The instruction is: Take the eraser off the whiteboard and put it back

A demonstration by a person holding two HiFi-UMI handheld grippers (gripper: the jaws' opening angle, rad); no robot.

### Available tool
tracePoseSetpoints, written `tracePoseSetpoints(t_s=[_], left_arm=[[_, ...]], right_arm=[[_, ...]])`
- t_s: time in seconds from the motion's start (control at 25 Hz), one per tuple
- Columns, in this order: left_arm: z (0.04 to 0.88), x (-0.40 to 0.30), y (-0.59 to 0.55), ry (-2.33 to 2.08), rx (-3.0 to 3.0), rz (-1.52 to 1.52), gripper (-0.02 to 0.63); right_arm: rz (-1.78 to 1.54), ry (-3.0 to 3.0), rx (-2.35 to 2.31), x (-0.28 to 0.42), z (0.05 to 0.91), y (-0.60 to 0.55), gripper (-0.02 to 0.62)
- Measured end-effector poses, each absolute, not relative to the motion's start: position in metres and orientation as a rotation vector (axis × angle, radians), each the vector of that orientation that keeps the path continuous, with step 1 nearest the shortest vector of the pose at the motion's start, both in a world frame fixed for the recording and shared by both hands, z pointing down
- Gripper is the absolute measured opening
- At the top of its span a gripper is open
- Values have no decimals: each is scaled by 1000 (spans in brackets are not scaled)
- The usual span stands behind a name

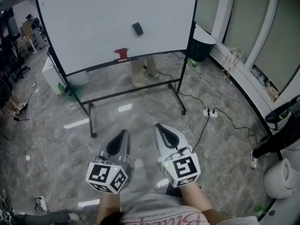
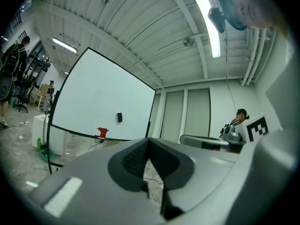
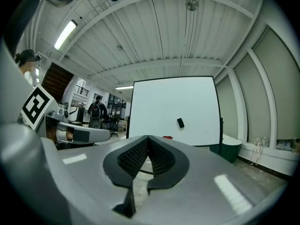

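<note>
Eraser (image 1: 137, 28): small, black, slightly tilted, stuck on the whiteboard right of centre; above and right of the red item; touched by neither gripper.
Whiteboard (image 1: 93, 22): white, black-framed, upright on a black floor stand.
Red item (image 1: 122, 54): on the ledge at the board's lower edge; kind not clear.
Left gripper (image 1: 123, 133): low in front of the body, pointing toward the board, well apart from it; jaws pressed together at the tips, nothing pinched.
Right gripper (image 1: 159, 126): just beside the left gripper, same heading; jaws pressed together, nothing between the pads.
Gripper views: eraser small and far beyond both jaw tips, left of them in the left view, right of them in the right view.
Floor (image 1: 140, 111): glossy grey marble tile, cables trailing across it.
Bin (image 1: 200, 46): dark, right of the board, near the wall.
Power strip (image 1: 210, 112): white, on the floor right of the stand's foot, black cable attached.
Person (image 3: 97, 109): standing far off with a backpack, seen from behind.
</note>
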State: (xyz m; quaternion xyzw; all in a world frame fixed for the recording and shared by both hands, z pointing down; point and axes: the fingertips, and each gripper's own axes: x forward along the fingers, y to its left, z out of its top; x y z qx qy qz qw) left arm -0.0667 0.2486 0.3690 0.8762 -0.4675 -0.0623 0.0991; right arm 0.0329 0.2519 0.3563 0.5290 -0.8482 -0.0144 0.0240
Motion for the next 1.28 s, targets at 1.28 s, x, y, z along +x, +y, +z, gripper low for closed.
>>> tracePoseSetpoints(t_s=[1.28], left_arm=[[361, -86, -45, -1273, 2626, -227, -2]], right_arm=[[-49, -2537, 1686, 7, 357, -29, 2]])
